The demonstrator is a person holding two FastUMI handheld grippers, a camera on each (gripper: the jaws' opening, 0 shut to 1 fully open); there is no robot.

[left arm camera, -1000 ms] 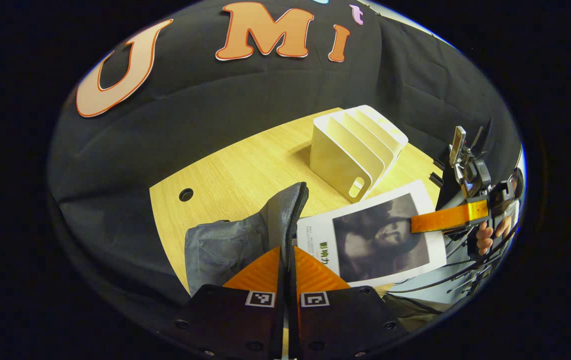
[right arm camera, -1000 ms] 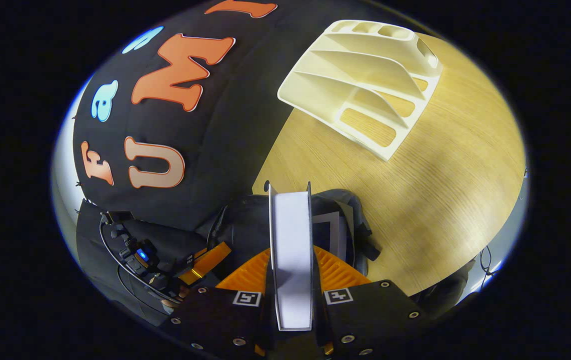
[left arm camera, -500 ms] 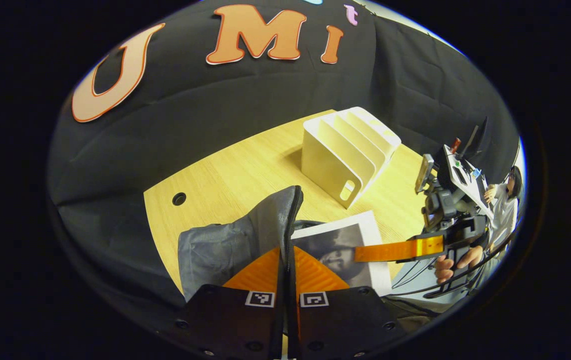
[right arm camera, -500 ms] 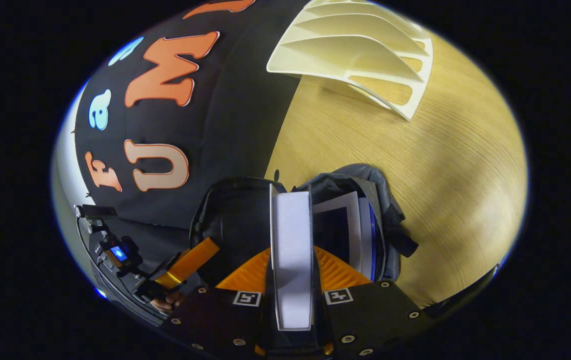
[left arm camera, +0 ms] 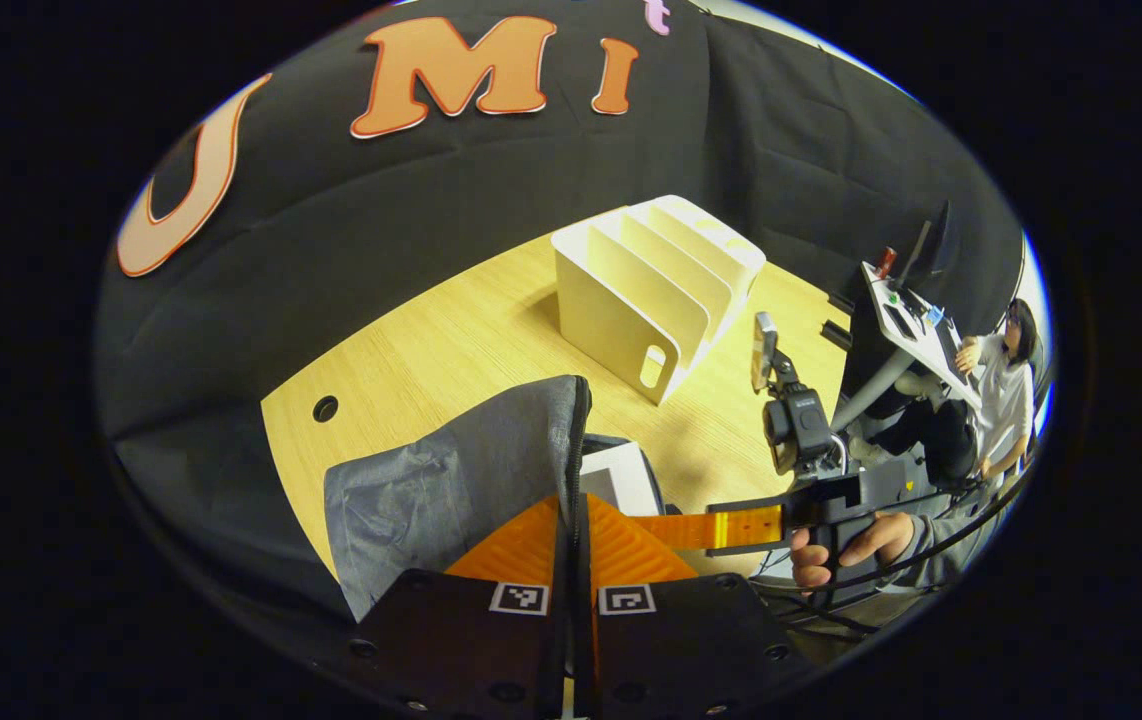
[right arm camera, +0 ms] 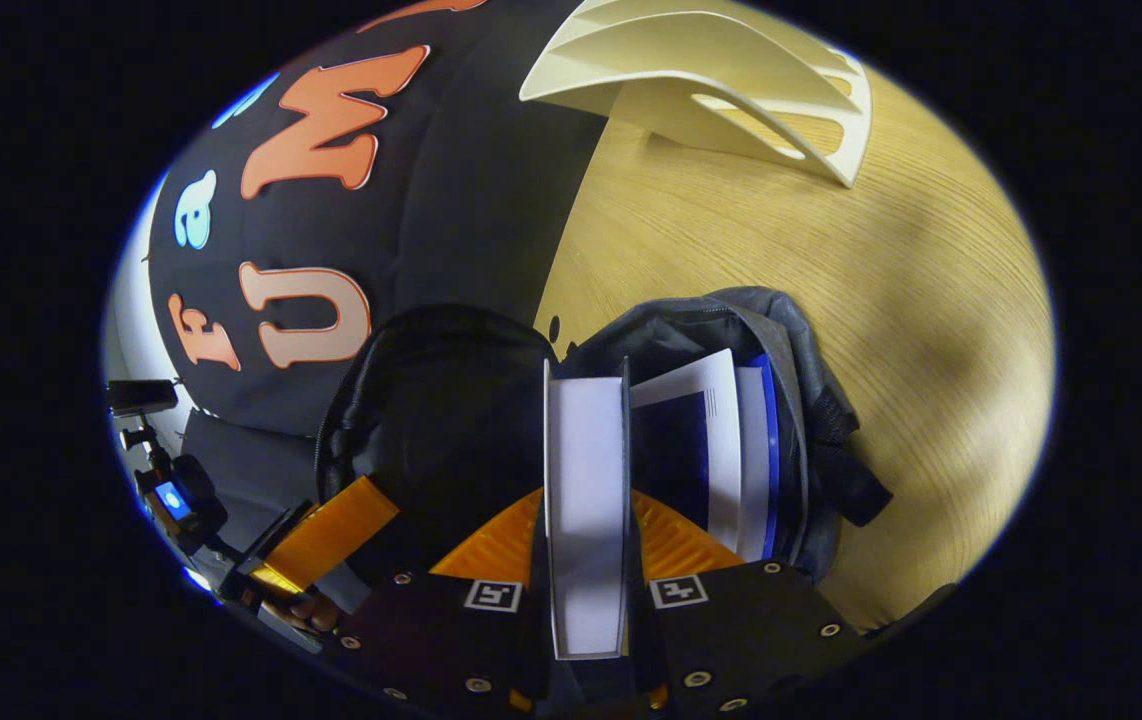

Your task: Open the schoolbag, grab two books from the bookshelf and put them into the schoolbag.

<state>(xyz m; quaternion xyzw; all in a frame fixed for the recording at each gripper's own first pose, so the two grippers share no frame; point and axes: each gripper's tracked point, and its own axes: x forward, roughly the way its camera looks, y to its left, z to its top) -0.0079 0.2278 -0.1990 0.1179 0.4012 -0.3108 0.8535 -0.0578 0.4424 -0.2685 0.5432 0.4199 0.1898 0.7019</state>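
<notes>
I see a matt grey cloth schoolbag (left arm camera: 451,470), a pale wood-grain counter (right arm camera: 831,280), a smooth matt white plastic bookshelf (left arm camera: 651,280), and ribbed orange tongs (right arm camera: 586,540).

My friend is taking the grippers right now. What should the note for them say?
Left gripper: shut on the schoolbag's grey flap, holding it open.
Right gripper: shut on a white book, held edge-on over the bag's mouth.
Another book with a blue and white cover is already inside. The bookshelf on the table looks empty.
Left to do: lower the white book in, then let go of both.
</notes>
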